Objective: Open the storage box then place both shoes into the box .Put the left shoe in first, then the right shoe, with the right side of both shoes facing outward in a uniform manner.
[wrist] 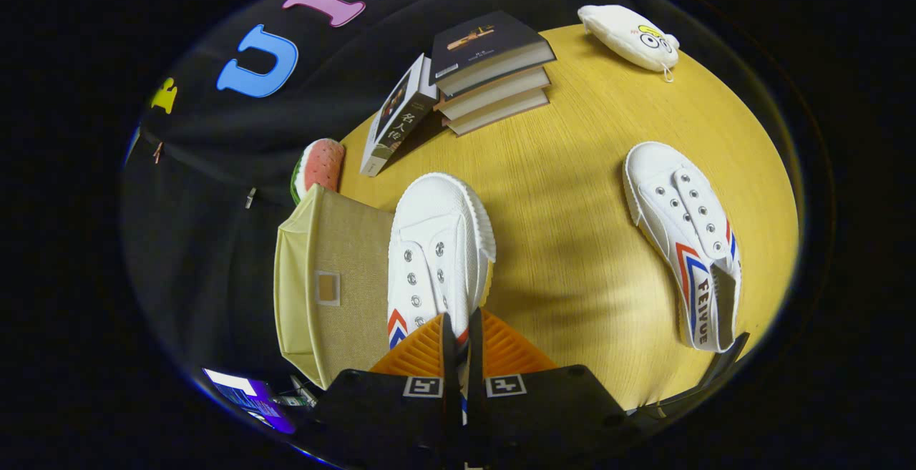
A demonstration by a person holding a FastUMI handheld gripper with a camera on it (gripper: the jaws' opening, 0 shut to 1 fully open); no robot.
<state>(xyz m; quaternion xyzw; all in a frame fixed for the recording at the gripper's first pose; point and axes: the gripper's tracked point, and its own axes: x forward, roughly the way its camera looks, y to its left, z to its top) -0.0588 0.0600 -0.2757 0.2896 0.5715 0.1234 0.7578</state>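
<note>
We have the gripper point(461, 338) pinching the heel end of one white shoe point(438, 252), its two fingers pressed close together on a thin part of the upper, and the shoe hangs toe-forward just ahead of them, over the edge of the storage box point(333, 280). The grip looks narrow to us: only a small edge of fabric sits between the fingers, so the shoe could swing, twist, or slip out if we move sharply, and it could land with the wrong side facing outward. A second risk is the box itself, which appears soft-sided and light; if the sole catches its rim or flap, we may push the box along the wooden table point(572, 191) or fold its wall inward. We cannot see into the box from here, so we cannot tell whether it holds anything or how wide its opening stands. The other shoe point(683, 241) lies flat on the table, well apart to the side, outside any container. Beyond the box stand a stack of books point(494, 73) with a leaning book point(397, 119) beside it, close enough that a wide swing might clip them.
</note>
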